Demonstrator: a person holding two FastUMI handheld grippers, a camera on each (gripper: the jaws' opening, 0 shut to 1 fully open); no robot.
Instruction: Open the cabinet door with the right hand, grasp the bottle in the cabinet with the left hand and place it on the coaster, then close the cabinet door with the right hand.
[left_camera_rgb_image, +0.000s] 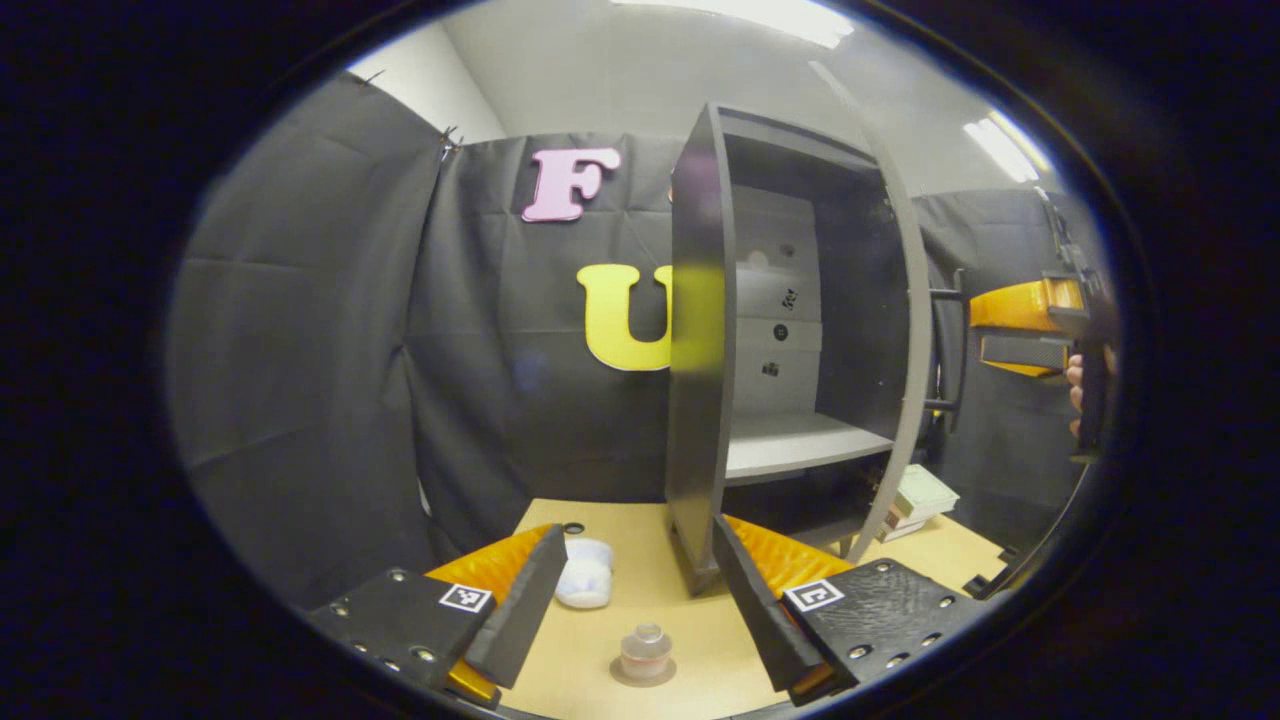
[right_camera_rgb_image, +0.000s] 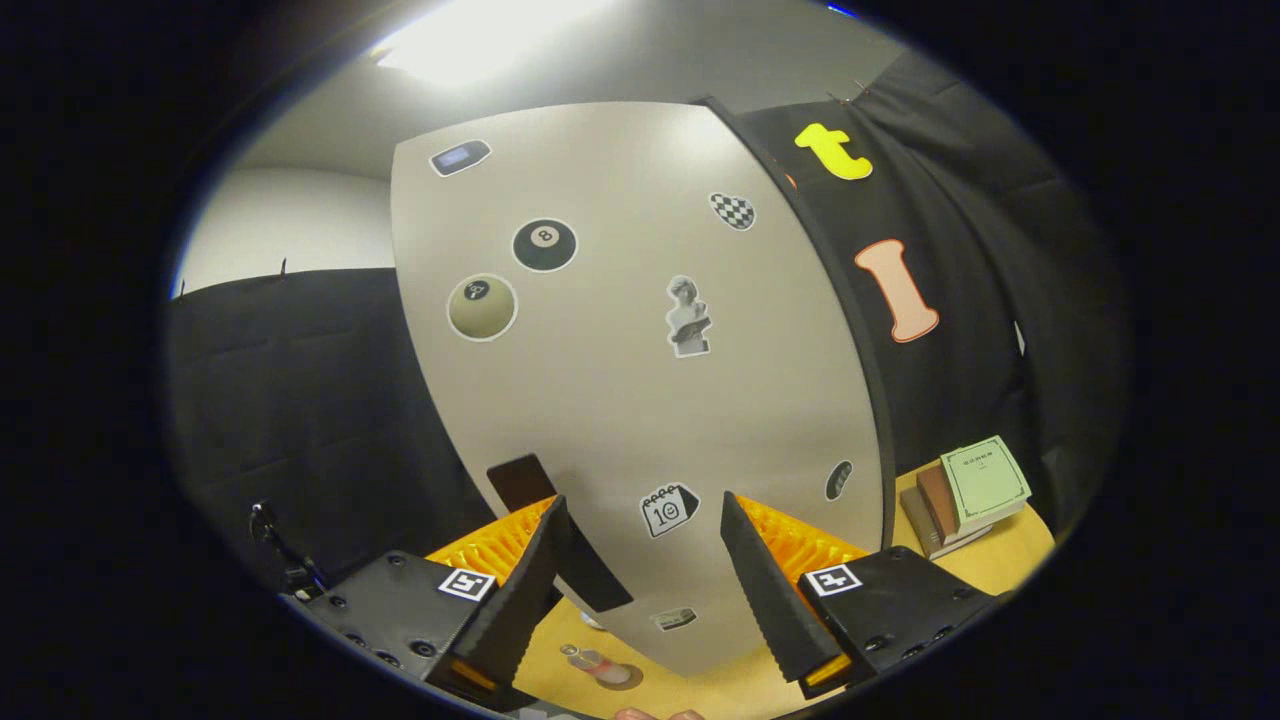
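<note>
The dark grey cabinet (left_camera_rgb_image: 700, 380) stands open on the wooden table, and its shelves (left_camera_rgb_image: 800, 445) hold nothing. A small clear bottle (left_camera_rgb_image: 645, 650) stands on a round coaster (left_camera_rgb_image: 618, 676) in front of it, just below my open left gripper (left_camera_rgb_image: 640, 610). The door's edge (left_camera_rgb_image: 905, 330) and its handle (left_camera_rgb_image: 950, 340) show at the right, with the right gripper (left_camera_rgb_image: 1030, 330) just beyond the handle. In the right gripper view the sticker-covered door (right_camera_rgb_image: 620, 400) is close ahead. My right gripper (right_camera_rgb_image: 640, 580) is open, the dark handle (right_camera_rgb_image: 590, 580) beside its left finger. The bottle (right_camera_rgb_image: 598, 664) shows below the door.
A white crumpled lump (left_camera_rgb_image: 585, 585) lies on the table (left_camera_rgb_image: 640, 530) left of the cabinet base. A small stack of books (right_camera_rgb_image: 965, 490) sits behind the door, near the table's far corner. A hand (left_camera_rgb_image: 1075, 385) holds the right gripper.
</note>
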